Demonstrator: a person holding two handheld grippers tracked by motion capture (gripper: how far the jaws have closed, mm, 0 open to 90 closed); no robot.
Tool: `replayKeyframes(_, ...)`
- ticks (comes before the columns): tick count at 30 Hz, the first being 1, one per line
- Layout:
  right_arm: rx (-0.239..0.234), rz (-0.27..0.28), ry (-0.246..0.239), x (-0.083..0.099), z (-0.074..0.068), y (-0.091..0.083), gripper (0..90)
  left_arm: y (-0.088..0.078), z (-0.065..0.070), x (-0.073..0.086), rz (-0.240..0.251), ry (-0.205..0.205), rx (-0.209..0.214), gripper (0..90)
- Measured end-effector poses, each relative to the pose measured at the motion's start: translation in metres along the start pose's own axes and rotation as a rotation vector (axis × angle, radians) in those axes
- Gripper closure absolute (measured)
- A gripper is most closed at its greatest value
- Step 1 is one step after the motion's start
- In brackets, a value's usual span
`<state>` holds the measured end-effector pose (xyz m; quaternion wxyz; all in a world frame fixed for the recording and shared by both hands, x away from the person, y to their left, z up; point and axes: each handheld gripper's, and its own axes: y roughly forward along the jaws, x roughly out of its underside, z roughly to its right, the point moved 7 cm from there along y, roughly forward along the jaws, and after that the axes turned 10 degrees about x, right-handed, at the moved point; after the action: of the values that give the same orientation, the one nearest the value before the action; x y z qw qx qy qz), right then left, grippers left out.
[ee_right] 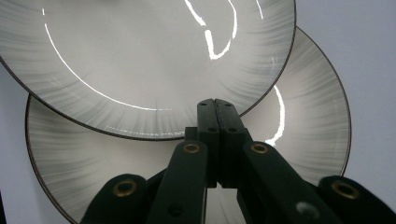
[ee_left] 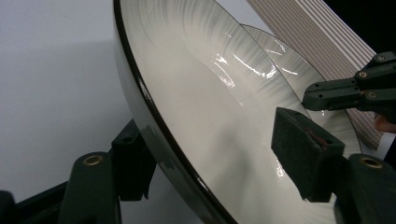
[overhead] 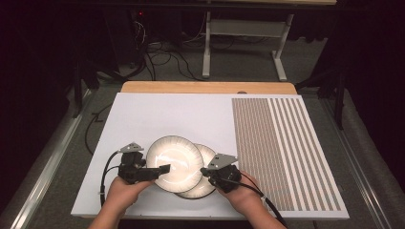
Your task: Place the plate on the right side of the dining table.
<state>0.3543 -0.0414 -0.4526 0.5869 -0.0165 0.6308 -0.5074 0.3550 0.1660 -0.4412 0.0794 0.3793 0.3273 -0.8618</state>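
The left gripper (ee_left: 219, 158) straddles the top plate's (overhead: 174, 163) rim, not yet pinching. The right gripper (ee_right: 217, 109) is closed, empty. Glazed, rigid, breakable: grip the rim.

Shiny glazed plates on a flat matt board

Both plates, upper plate (overhead: 174, 163) and lower plate (overhead: 206, 187), look like glossy glazed ceramic with streaky grey rims; the white board (overhead: 157, 117) is smooth and matt, the table's far edge (overhead: 208, 87) bare wood, and the left gripper (ee_left: 219, 163) matt black plastic with rough foam pads (ee_left: 303, 149).
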Motion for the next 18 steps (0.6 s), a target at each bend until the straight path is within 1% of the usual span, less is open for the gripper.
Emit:
replayKeyframes(2, 0.001, 0.001, -0.001, -0.0001, -0.0001, -0.0001, 90.0, -0.0005, -0.0006, -0.0001, 0.003, -0.014, -0.001, 36.8)
replayKeyframes(3, 0.002, 0.001, -0.002, -0.0001, -0.0002, -0.0001, 90.0, -0.0010, -0.0012, -0.0003, 0.005, -0.031, -0.001, 39.2)
replayKeyframes(5, 0.002, 0.001, -0.002, -0.0001, -0.0002, -0.0001, 90.0, -0.0018, -0.0020, -0.0005, 0.005, -0.053, -0.001, 40.4)
replayKeyframes(8, 0.002, 0.001, -0.002, -0.0001, -0.0002, -0.0002, 90.0, -0.0024, -0.0031, -0.0007, 0.006, -0.066, -0.007, 45.0)
replayKeyframes(10, 0.002, 0.001, -0.004, -0.0001, -0.0003, -0.0002, 90.0, -0.0030, -0.0042, -0.0006, 0.001, -0.065, -0.020, 48.7)
replayKeyframes(16, 0.001, 0.000, -0.008, 0.0001, -0.0006, -0.0005, 90.0, -0.0045, -0.0067, -0.0006, 0.002, -0.082, -0.029, 57.2)
replayKeyframes(18, 0.001, 0.001, -0.008, 0.0001, -0.0006, -0.0006, 90.0, -0.0051, -0.0073, -0.0008, 0.002, -0.087, -0.024, 58.0)
